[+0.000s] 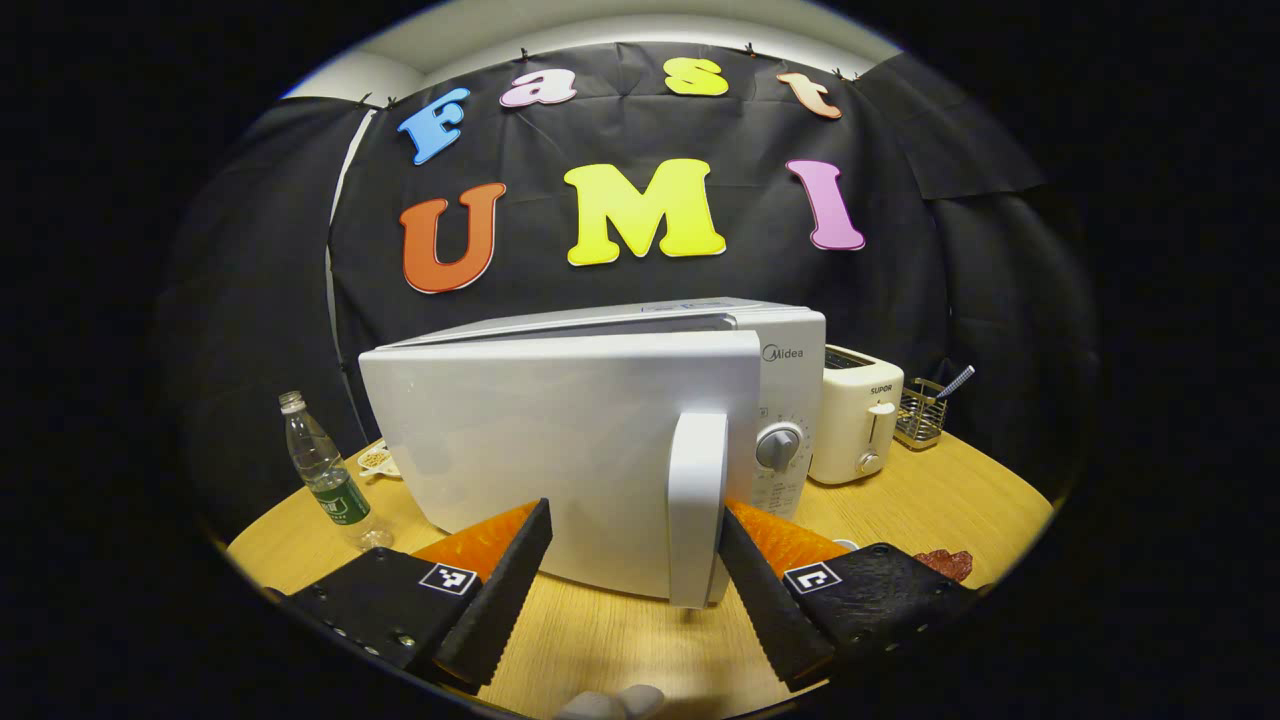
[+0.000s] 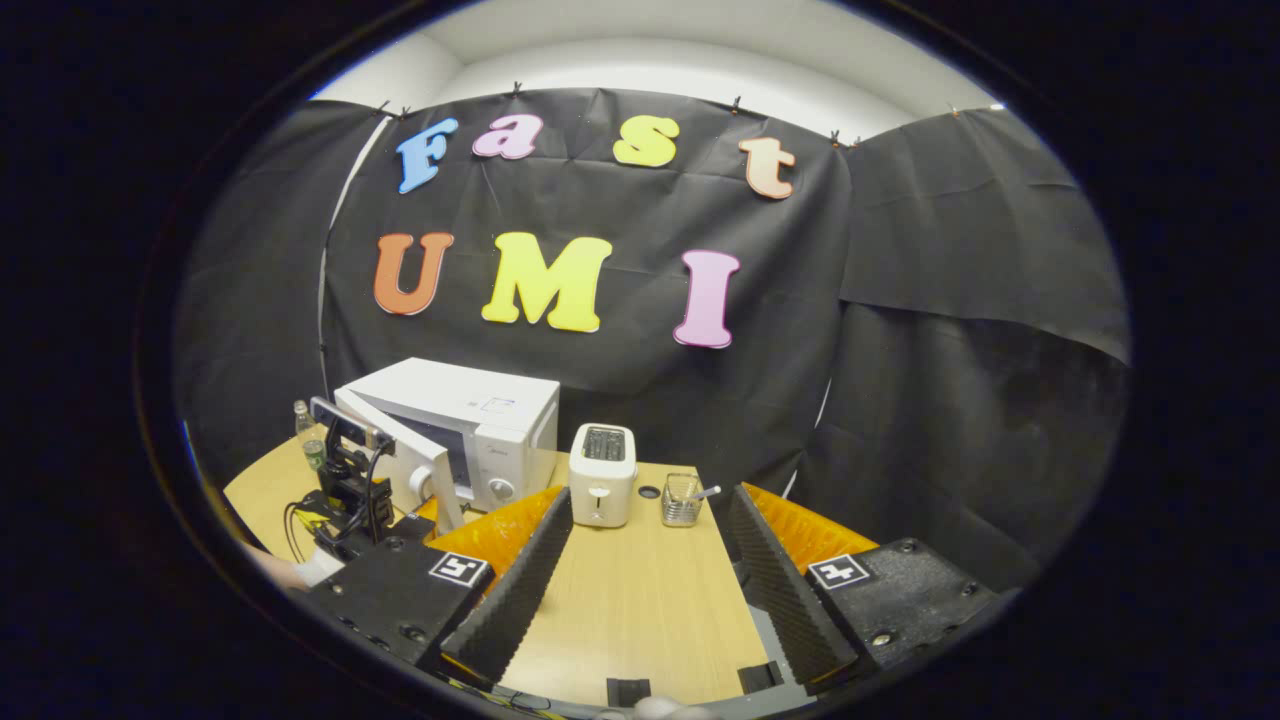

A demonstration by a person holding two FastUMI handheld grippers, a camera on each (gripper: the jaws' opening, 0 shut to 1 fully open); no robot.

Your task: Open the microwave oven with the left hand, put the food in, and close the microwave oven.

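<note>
White microwave oven [image 1: 600, 440] is standing on the wooden worktop [image 1: 620, 640], its door [image 1: 560, 450] swinging partly ajar. Left tool [image 1: 635, 575] is spreading wide beside the door handle [image 1: 697, 505], gripping nothing, probably to pull it. Right tool [image 2: 650, 570] is hovering open, empty. Door is hiding the cavity; food [image 1: 945, 563] is barely showing at the worktop edge.

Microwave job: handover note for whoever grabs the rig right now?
Left gripper: open, fingers either side of the door handle, not clamped.
Right gripper: open, holding nothing, over the table short of the toaster.
Microwave: door ajar, swung partly out.
Food: a reddish item lies at the table edge right of the left gripper; cannot tell if it is the food.
Done: door started open. Left: open fully, load the food, close the door.
</note>
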